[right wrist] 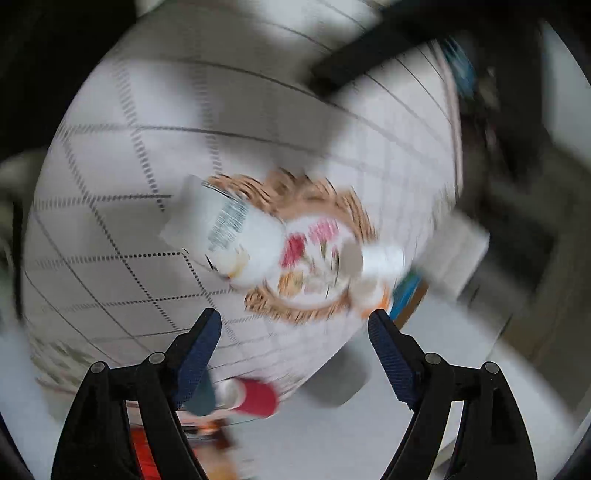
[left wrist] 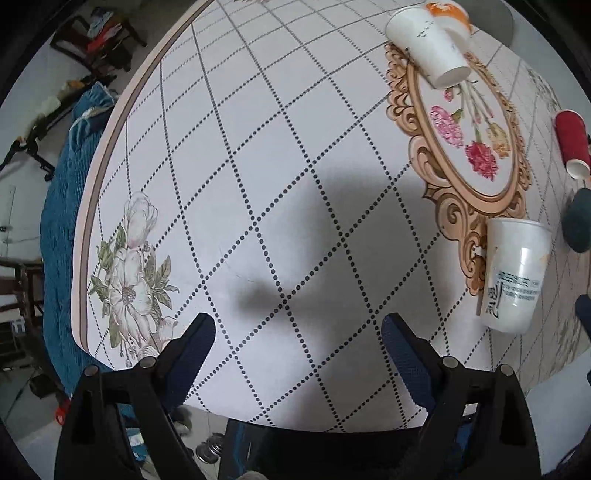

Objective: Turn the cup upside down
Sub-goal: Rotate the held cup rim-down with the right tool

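Observation:
A clear plastic cup (left wrist: pixel 513 273) with printed text stands on the table at the right, wide end up. A white paper cup (left wrist: pixel 428 40) stands at the far right, beside an orange-patterned cup (left wrist: pixel 448 13). A red cup (left wrist: pixel 571 142) is at the right edge. My left gripper (left wrist: pixel 299 332) is open and empty above the table's near edge, left of the clear cup. The right wrist view is blurred; my right gripper (right wrist: pixel 295 325) is open and empty above the table, with the clear cup (right wrist: pixel 229 232) ahead of it and the red cup (right wrist: pixel 255 398) below.
The table (left wrist: pixel 258 147) has a white cloth with a dotted grid and flower prints. A blue cloth (left wrist: pixel 70 192) hangs past its left edge. A dark round object (left wrist: pixel 578 221) lies at the right edge. Chairs and clutter stand on the floor at the left.

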`<state>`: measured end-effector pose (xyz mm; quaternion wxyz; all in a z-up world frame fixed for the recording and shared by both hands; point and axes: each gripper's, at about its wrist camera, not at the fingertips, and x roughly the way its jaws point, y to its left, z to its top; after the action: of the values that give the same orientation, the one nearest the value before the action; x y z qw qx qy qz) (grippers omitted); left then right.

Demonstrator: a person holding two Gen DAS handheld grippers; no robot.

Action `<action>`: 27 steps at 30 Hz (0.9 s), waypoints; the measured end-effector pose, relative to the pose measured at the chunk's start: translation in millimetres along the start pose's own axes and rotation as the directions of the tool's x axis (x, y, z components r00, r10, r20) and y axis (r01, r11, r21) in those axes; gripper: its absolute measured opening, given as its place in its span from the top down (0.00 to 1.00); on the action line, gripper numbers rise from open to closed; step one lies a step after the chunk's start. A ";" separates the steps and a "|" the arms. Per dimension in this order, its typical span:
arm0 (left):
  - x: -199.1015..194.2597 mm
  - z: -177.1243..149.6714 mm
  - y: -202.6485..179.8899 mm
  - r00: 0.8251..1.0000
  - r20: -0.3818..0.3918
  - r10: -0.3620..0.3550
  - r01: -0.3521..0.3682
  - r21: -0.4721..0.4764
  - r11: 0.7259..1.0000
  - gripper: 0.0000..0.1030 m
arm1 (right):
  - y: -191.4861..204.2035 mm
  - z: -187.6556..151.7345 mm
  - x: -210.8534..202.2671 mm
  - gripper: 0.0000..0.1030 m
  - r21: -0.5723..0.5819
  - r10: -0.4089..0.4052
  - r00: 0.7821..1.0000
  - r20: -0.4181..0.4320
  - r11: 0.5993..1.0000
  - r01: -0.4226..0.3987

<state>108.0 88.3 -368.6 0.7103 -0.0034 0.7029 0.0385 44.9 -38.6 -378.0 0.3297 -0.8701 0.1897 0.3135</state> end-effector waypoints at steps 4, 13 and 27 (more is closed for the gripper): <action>12.4 4.4 -1.6 1.000 -0.025 0.003 -0.003 -0.008 1.000 0.10 | 21.7 10.2 12.8 0.18 -0.217 -0.041 0.996 0.075 0.974 0.056; 43.6 9.7 -7.1 0.996 -0.089 -0.010 0.010 -0.008 1.000 0.10 | 45.5 18.5 39.5 0.19 -0.487 -0.055 0.981 0.187 0.862 0.141; 78.6 21.4 7.2 0.993 -0.112 -0.026 0.023 -0.029 0.999 0.10 | 51.0 24.0 68.6 0.34 -0.660 -0.037 0.963 0.265 0.722 0.210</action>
<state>129.7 100.7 -446.4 0.6698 -0.0239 0.7412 0.0390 57.6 -66.7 -461.3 0.0275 -0.8977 -0.0375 0.4382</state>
